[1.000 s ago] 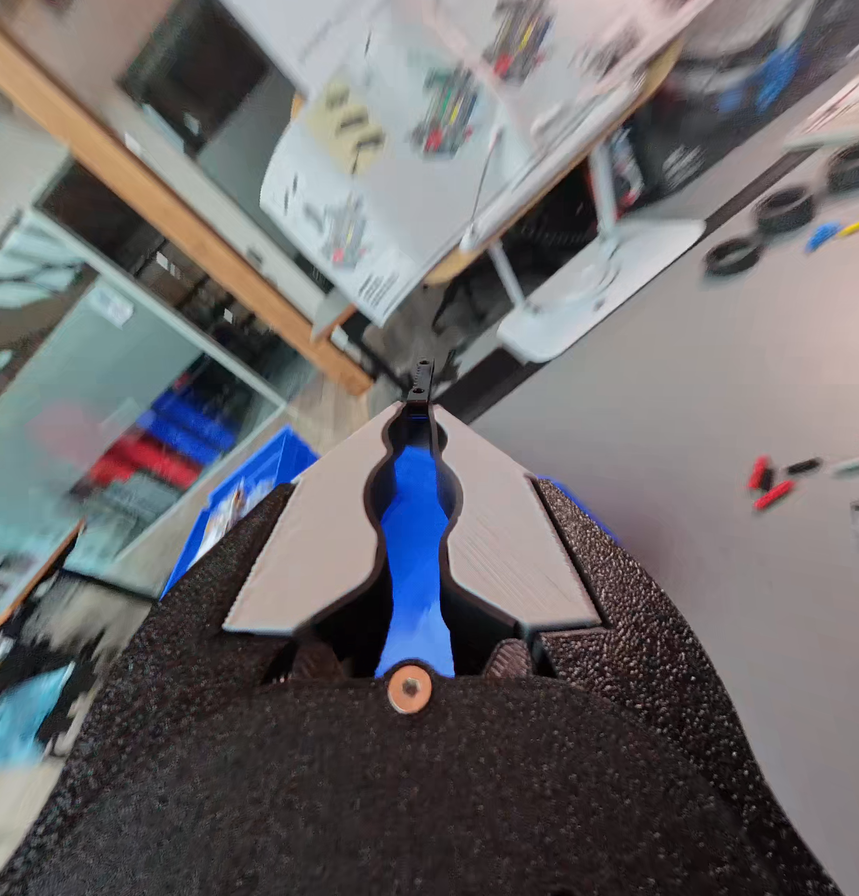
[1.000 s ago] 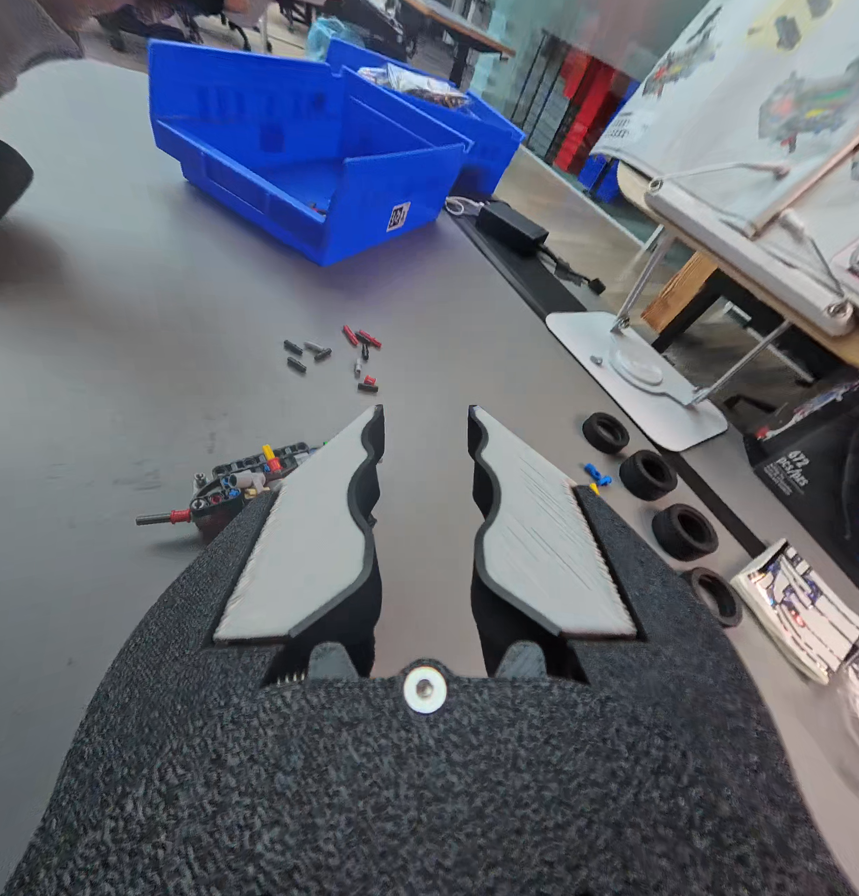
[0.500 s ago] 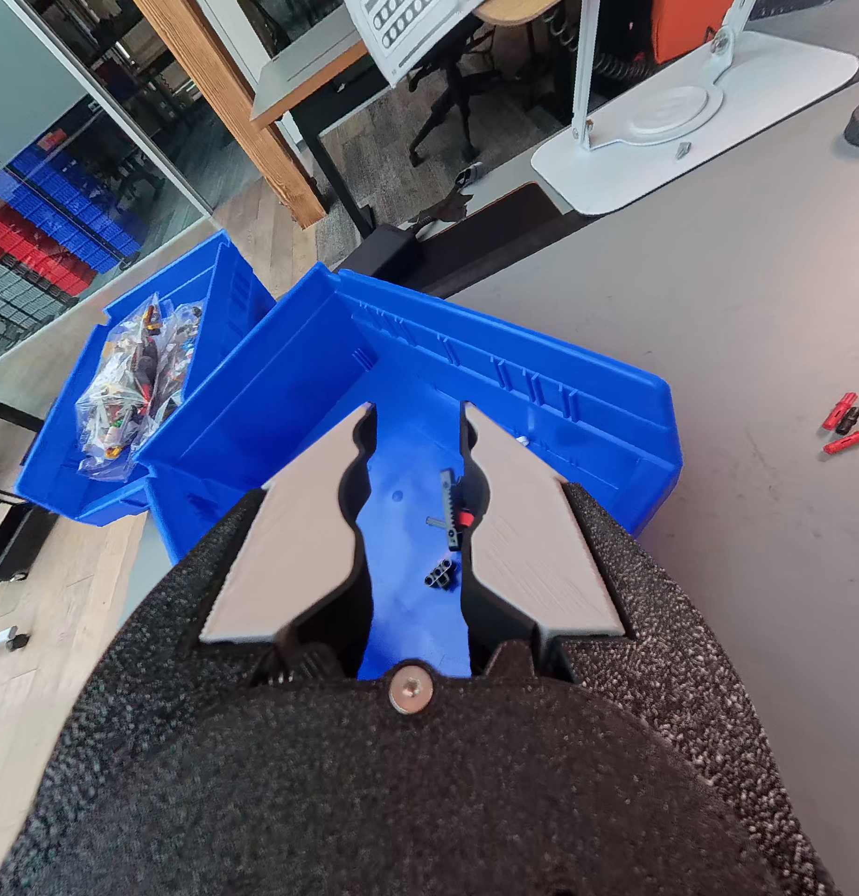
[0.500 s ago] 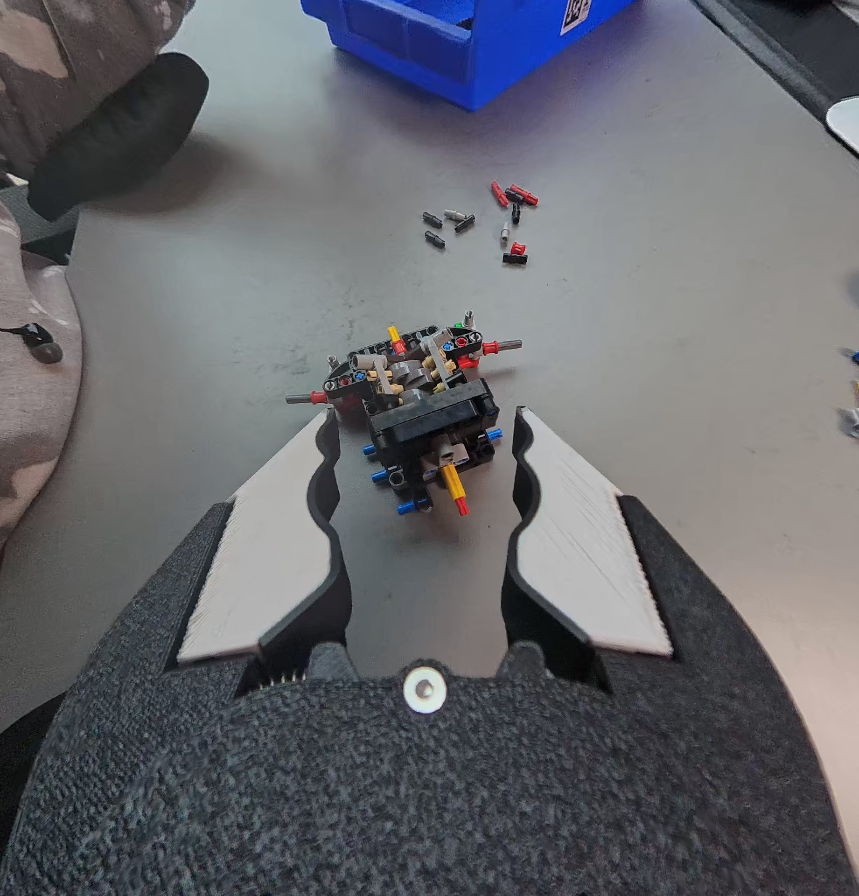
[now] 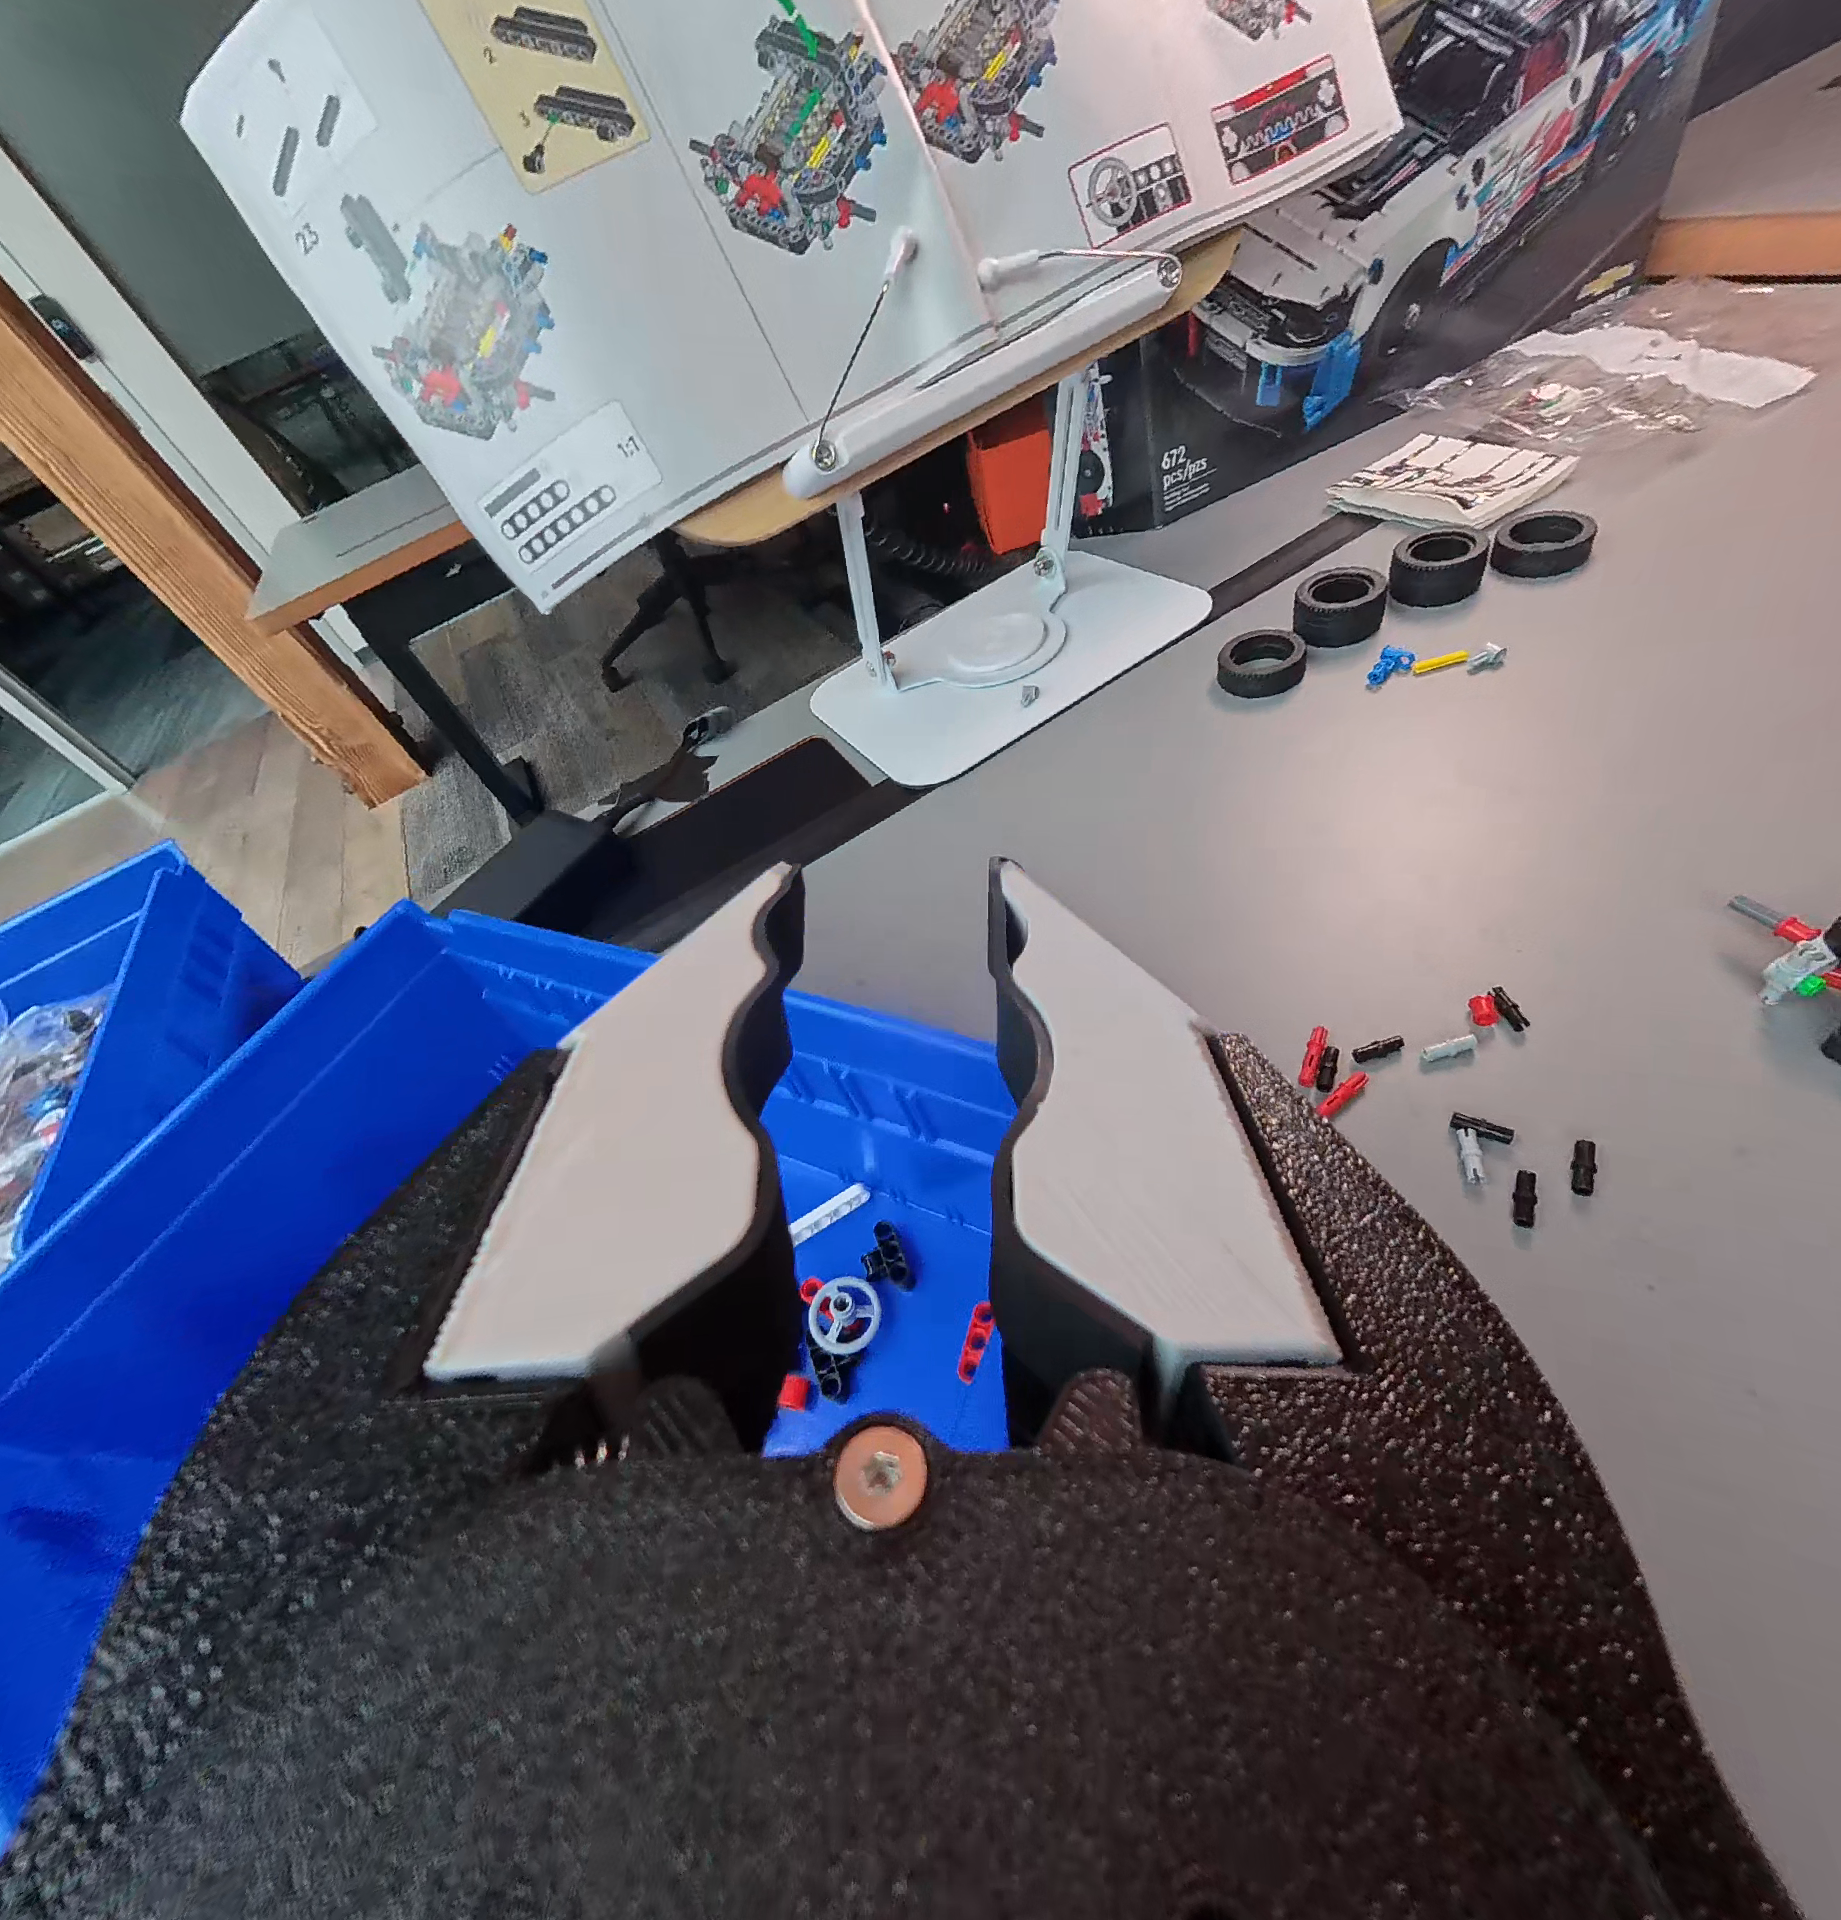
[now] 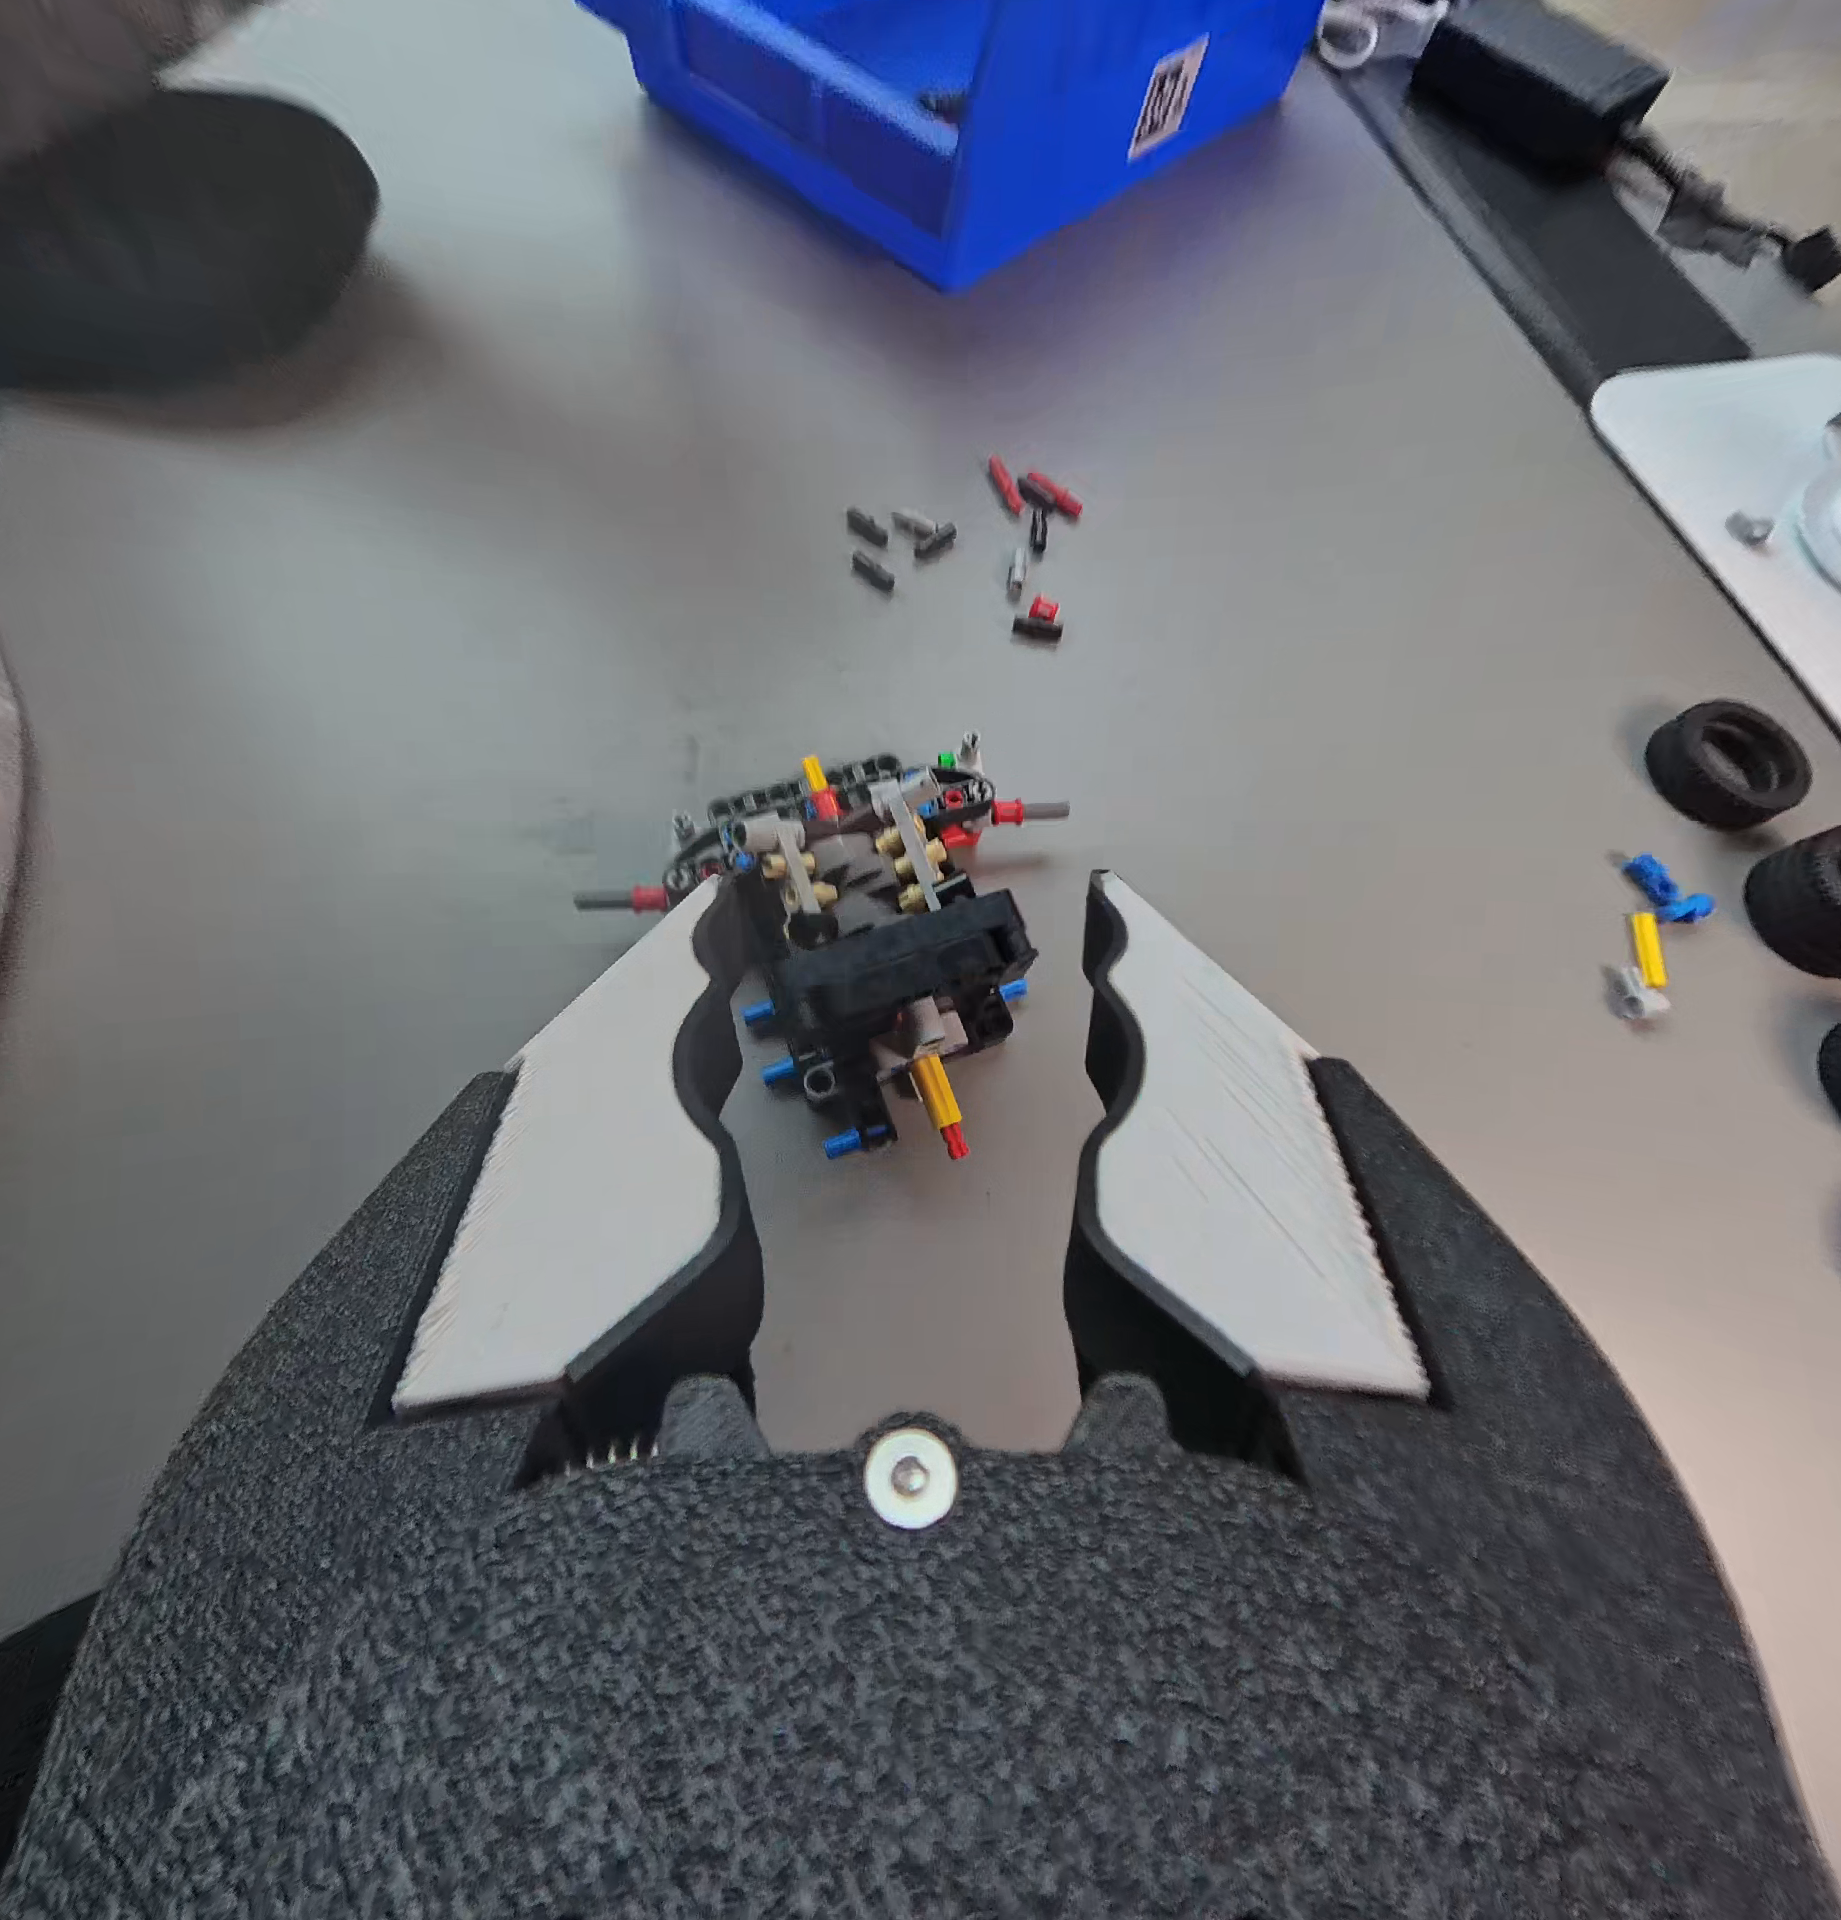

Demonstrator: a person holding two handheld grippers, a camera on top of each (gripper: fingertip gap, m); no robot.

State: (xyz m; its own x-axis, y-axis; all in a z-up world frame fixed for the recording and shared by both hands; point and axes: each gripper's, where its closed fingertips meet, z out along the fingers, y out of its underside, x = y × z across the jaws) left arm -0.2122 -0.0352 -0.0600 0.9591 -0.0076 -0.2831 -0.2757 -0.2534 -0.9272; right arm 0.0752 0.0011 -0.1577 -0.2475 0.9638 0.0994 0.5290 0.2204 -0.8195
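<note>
Left wrist view: the left gripper (image 5: 893, 883) hangs over an open blue plastic bin (image 5: 303, 1122), its two grey-faced fingers spread well apart with nothing between them. Through the gap, on the bin floor, lie small loose building-toy parts, among them a grey spoked wheel piece (image 5: 844, 1315) and a white beam (image 5: 829, 1211). At 9 o'clock a second blue bin (image 5: 116, 997) holds clear bags of parts. At 3 o'clock, scattered red, black and grey pins (image 5: 1435, 1081) lie on the grey tabletop (image 5: 1311, 883). At 1 o'clock four black rubber tyres (image 5: 1404, 597) sit in a row, and at 12 o'clock a white stand (image 5: 999, 665) carries an open instruction booklet (image 5: 687, 208).

Right wrist view: the right gripper (image 6: 905, 883) is wide open and holds nothing. A partly built black brick assembly with yellow, red and blue pins (image 6: 874, 935) rests on the table between its fingers, just beside the left finger; contact cannot be told. The pins lie at 12 o'clock, the tyres at 3 o'clock.
</note>
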